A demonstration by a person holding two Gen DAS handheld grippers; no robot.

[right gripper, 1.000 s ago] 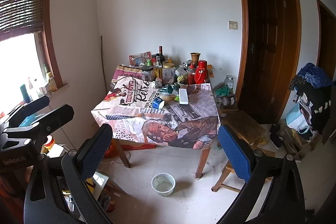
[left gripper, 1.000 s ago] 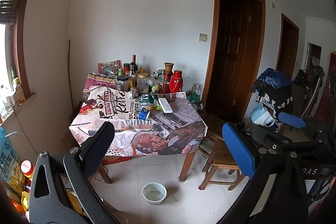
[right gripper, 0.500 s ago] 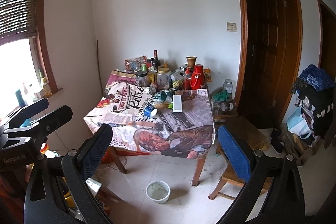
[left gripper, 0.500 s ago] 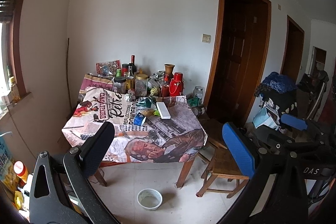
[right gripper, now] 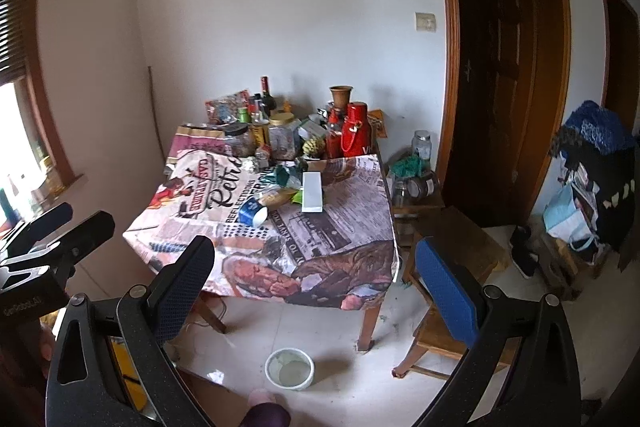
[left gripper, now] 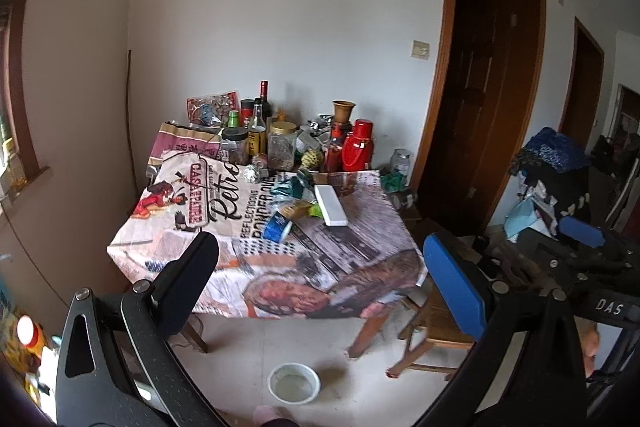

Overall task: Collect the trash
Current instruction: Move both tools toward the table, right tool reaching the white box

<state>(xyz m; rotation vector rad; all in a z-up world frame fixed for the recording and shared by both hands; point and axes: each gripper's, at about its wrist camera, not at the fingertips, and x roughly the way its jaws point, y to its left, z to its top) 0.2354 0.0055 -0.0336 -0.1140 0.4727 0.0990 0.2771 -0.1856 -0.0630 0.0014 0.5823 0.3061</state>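
Observation:
A table (left gripper: 360, 247) (right gripper: 352, 227) with a newspaper-print cloth stands against the far wall. On its middle lie a tipped blue cup (left gripper: 278, 226) (right gripper: 252, 211), a long white box (left gripper: 330, 210) (right gripper: 312, 191), and crumpled green and yellow wrappers (left gripper: 294, 187) (right gripper: 280, 195). My left gripper (left gripper: 320, 279) is open and empty, well short of the table. My right gripper (right gripper: 314, 279) is also open and empty, at a similar distance. The right gripper shows at the right edge of the left wrist view, the left gripper at the left edge of the right wrist view.
Bottles, jars and a red thermos (left gripper: 357, 150) (right gripper: 354, 135) crowd the table's back. A white bowl (left gripper: 294, 383) (right gripper: 289, 367) sits on the floor in front. A wooden stool (left gripper: 436, 327) (right gripper: 440, 335) stands right of the table, with dark doorways and piled clothes beyond.
Both grippers have come closer to the table, which now looms larger. Their jaws have stayed open.

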